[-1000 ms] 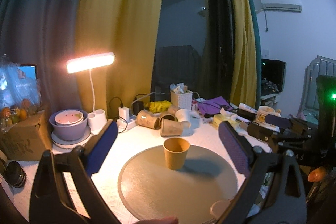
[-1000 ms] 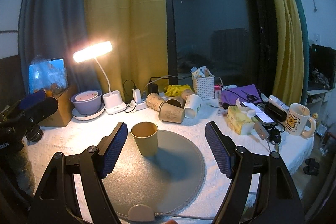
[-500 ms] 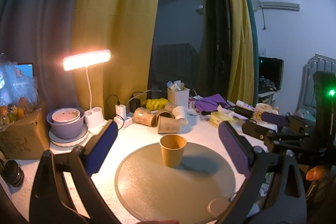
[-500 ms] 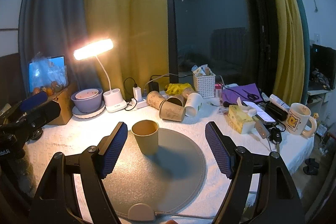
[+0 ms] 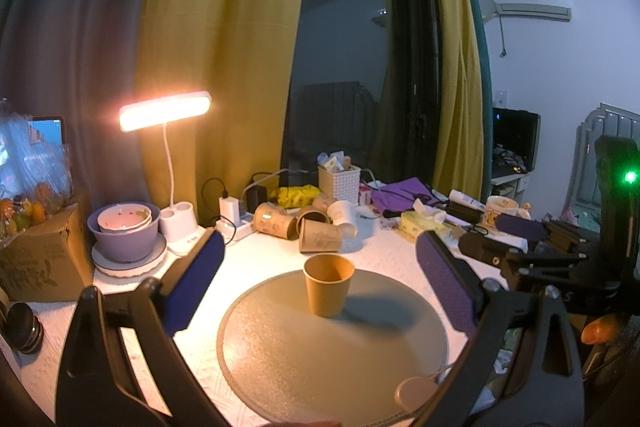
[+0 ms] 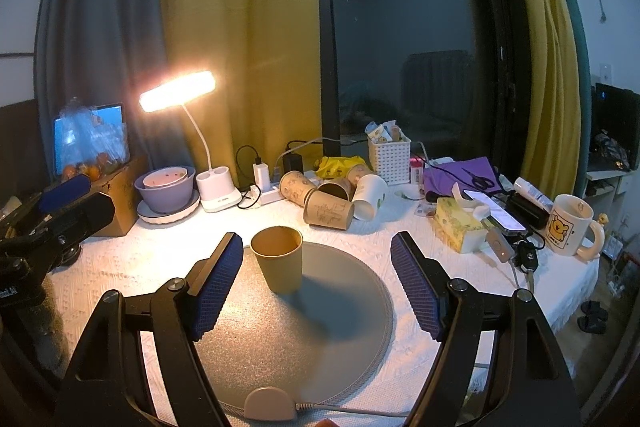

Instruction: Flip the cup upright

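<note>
— Since a second ago, what have we logged as moved?
— Little: the left-wrist view has drifted a touch, so the cup (image 5: pixel 329 285) sits slightly lower and more central than before; the cup itself has kept its spot on the mat.

— Item one, the task's thing?
— One tan paper cup (image 6: pixel 279 258), upright, mouth up, standing on the round grey mat (image 6: pixel 320 339) toward its far left part, on the white-covered bench (image 6: pixel 132 259).

— Item two, the claws?
— Left claw (image 5: pixel 316 287): spread wide, pinching nothing, blue pads on either side of the cup in view but well apart from it. Right claw (image 6: pixel 316 287): likewise spread and empty; we see the cup near its left pad, whether touching we cannot tell.

— Remaining stock?
— One lit desk lamp (image 6: pixel 178 91) on a white base; a lilac bowl (image 6: pixel 164 187) stacked on a plate; a cluster of paper cups (image 6: pixel 328 197) lying on their sides behind the mat; a white basket (image 6: pixel 389 155); a yellow tissue box (image 6: pixel 456 229); a bear mug (image 6: pixel 568 229) at the bench's right end.
</note>
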Demonstrator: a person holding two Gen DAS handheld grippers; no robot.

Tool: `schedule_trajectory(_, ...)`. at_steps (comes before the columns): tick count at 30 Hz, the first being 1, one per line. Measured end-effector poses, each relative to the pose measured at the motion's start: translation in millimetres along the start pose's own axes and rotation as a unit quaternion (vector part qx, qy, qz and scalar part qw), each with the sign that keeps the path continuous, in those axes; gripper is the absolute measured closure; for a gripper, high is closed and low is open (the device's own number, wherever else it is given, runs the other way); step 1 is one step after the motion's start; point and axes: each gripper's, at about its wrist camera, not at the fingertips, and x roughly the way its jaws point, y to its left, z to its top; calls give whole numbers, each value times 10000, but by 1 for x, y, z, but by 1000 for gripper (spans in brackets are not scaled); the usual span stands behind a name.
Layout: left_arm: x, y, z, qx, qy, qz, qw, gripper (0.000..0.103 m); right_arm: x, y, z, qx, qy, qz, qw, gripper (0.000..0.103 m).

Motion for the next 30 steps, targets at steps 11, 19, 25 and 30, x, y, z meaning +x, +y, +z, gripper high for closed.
schedule_trajectory(11, 0, -1, -1, -7, 2, -27, 10000, 5, 2, 0, 2, -7, 13, 5, 10000, 24)
schedule_trajectory(19, -1, -3, -4, 0, -36, -6, 10000, 5, 1, 0, 1, -11, 14, 13, 10000, 24)
schedule_trajectory(25, -2, -3, -5, -6, -48, -14, 10000, 5, 2, 0, 2, -8, 15, 10, 10000, 24)
schedule_trajectory(30, -1, -3, -5, -9, -48, -10, 10000, 5, 2, 1, 2, -7, 17, 10, 10000, 24)
